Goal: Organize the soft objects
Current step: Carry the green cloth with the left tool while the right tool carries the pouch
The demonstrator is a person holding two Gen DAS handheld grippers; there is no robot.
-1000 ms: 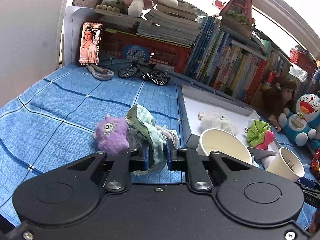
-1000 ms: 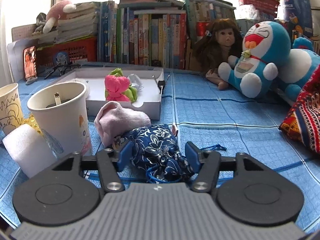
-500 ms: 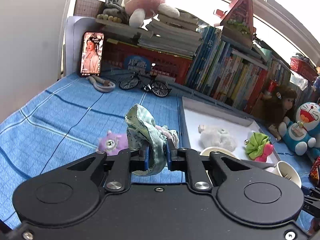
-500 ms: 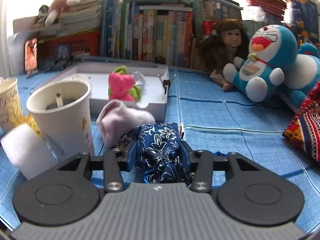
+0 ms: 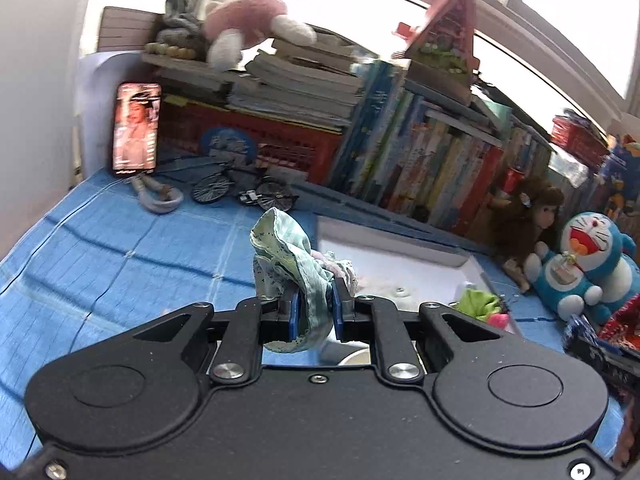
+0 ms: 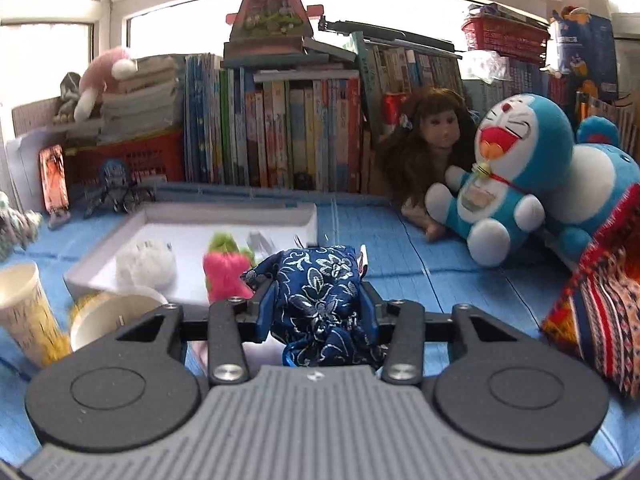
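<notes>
From the left wrist, the left gripper point(image 5: 314, 312) is clamped tight on a crumpled pale-green cotton cloth with a dotted hem point(image 5: 286, 258), which bunches above the blue pads and hangs limp below them, clear of the blue checked tablecloth point(image 5: 100, 256). Just beyond it lies the shallow white cardboard tray point(image 5: 400, 240), already holding a fluffy white plush point(image 5: 384, 286) and a green-and-pink fabric toy point(image 5: 482, 308) near its right edge. I judge the sorting partly done: two soft things are in, and this cloth is not yet over the tray.

From the right wrist, the right gripper point(image 6: 318, 314) has just closed its jaws on a glossy navy satin pouch with a white floral print point(image 6: 320, 292); the pouch bulges between the pads and is gripped firmly, raised off the cloth. The tray point(image 6: 228, 212) sits ahead and to the left, so this pouch too awaits placing. Two stiff paper cups point(image 6: 116, 320) stand at lower left, near the tray's front corner.
</notes>
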